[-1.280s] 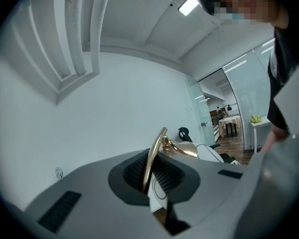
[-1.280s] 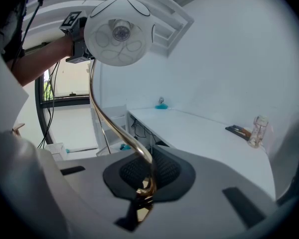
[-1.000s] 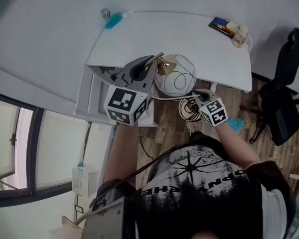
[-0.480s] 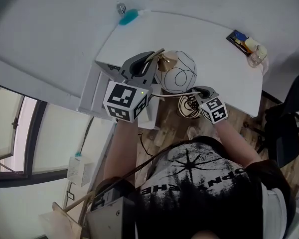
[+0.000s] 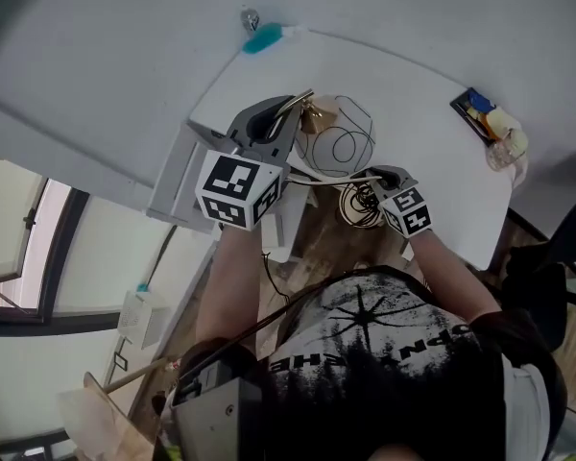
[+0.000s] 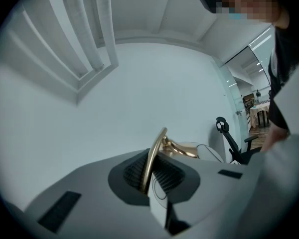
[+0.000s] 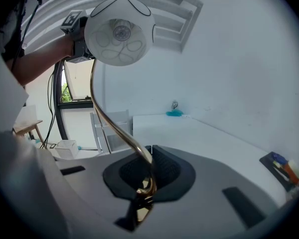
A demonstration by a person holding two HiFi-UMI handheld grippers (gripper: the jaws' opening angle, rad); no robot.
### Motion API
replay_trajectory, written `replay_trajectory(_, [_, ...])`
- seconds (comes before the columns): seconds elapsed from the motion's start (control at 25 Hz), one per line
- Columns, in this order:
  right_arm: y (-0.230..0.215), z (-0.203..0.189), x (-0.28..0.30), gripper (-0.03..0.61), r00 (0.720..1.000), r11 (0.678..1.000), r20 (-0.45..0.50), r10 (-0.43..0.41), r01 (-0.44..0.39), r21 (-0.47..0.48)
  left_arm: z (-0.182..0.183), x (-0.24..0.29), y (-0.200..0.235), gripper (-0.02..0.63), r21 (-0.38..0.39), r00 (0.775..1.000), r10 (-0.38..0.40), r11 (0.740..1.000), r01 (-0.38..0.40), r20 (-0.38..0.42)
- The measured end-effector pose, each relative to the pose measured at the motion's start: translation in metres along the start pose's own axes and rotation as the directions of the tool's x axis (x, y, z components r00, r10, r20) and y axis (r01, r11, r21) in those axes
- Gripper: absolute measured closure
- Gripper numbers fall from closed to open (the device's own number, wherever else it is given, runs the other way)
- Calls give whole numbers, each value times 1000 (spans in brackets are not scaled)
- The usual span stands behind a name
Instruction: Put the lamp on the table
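Observation:
The lamp has a white globe shade [image 5: 338, 137] with black line loops, a curved gold stem [image 7: 107, 118] and a round gold base [image 5: 362, 205]. Both grippers hold it in the air over the near edge of the white table [image 5: 422, 84]. My left gripper [image 5: 286, 110] is shut on the stem's upper end [image 6: 152, 158], beside the shade. My right gripper [image 5: 376, 177] is shut on the stem's lower end [image 7: 145, 176], just above the base. The shade [image 7: 120, 31] hangs high in the right gripper view, with the left gripper [image 7: 75, 34] beside it.
A teal object [image 5: 262, 38] lies at the table's far corner. Small items [image 5: 490, 123] sit at its right end. A white slatted rack [image 5: 178, 176] stands left of the table, a window beyond it. A dark office chair [image 5: 562, 257] stands at the right. A cable [image 5: 269, 267] trails over the wood floor.
Both grippers have carried the lamp a little farther over the table's edge. The head view has swung, so the table sits more to the right.

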State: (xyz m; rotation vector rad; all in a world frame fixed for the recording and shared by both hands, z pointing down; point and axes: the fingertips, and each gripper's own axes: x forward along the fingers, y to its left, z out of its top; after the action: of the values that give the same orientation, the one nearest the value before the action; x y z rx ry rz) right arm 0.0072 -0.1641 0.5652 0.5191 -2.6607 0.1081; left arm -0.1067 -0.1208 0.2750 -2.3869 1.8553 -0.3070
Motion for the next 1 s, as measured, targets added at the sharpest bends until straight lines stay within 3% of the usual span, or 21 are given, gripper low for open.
replay_trajectory(0.44, [-53,6,29,558,998,998,8,60,-60,-9,-1,52,10,594,15,998,62,998,-61,-24])
replay_trajectory(1.0, [-71,14,51,558,998,998,6,66,-66,-6,-5,75,30,594,13,997,70,998,-69,-31])
